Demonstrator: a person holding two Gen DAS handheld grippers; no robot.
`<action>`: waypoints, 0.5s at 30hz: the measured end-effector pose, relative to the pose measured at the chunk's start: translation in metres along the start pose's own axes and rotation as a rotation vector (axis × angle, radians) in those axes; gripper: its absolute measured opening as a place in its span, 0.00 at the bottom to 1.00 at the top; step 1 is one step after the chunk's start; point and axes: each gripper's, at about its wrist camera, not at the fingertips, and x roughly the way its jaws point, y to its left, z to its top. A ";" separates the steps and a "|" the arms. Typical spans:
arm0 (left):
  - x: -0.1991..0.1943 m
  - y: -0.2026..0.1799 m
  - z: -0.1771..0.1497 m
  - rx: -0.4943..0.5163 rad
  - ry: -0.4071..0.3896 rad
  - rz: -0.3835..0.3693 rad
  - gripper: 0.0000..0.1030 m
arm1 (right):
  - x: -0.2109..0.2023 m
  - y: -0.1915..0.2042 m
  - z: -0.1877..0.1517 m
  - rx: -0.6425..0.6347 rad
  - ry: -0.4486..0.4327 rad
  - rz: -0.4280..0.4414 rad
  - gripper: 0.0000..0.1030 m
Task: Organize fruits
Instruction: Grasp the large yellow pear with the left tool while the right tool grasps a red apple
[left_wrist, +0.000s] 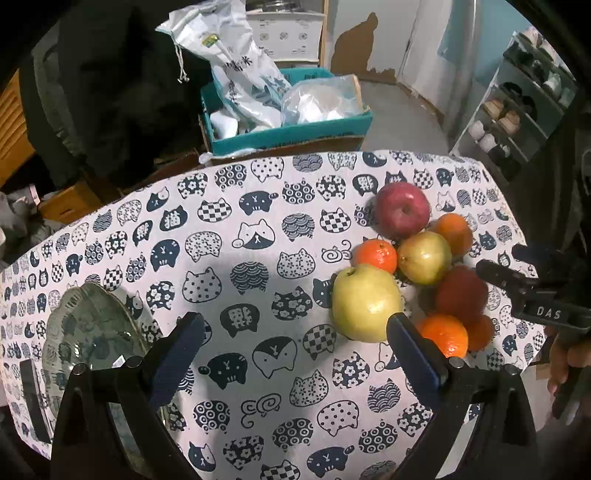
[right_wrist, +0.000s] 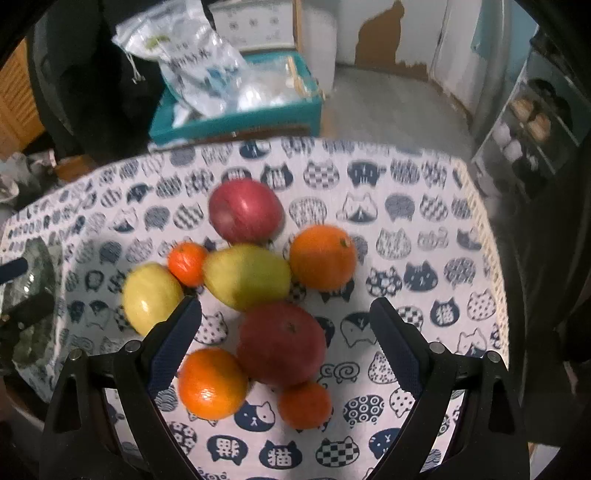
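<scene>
Several fruits lie in a cluster on the cat-print tablecloth: a red apple, two yellow-green pears, a second red apple and several oranges. My left gripper is open and empty, just left of the big pear. My right gripper is open and empty, with the near red apple between its fingers' lines. The right gripper also shows in the left wrist view beside the cluster. A glass plate sits at the table's left.
Beyond the table's far edge stands a teal box with plastic bags. A shelf with shoes stands at the right. A dark coat hangs at the back left.
</scene>
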 end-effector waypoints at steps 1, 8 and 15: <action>0.003 0.000 0.000 -0.002 0.007 -0.004 0.97 | 0.006 -0.002 -0.002 0.004 0.020 0.001 0.89; 0.020 -0.008 0.001 0.015 0.039 -0.002 0.97 | 0.038 -0.006 -0.009 0.028 0.101 0.008 0.89; 0.034 -0.014 0.002 0.016 0.066 -0.022 0.97 | 0.058 -0.006 -0.015 0.044 0.153 0.008 0.88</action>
